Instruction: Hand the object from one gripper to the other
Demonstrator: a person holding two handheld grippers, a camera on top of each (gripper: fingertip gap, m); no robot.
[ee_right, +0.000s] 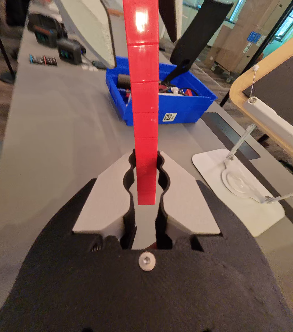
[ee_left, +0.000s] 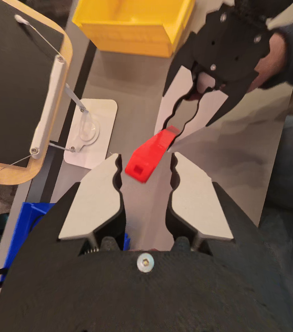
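A long red plastic bar with a square hole in its near end is held above the grey table. My right gripper is shut on one end of it. In the left wrist view the right gripper comes in from the upper right, held by a hand. My left gripper is open, and the bar's free end lies between its fingertips without touching them. The left gripper's fingers show at the top of the right wrist view, either side of the bar.
A yellow bin stands at the far end of the table. A blue bin holding small parts sits near the left gripper. A white stand base and a wood-framed dark board are beside the table. Black devices lie far off. The left gripper's tips are roughly 8 cm from the right gripper's.
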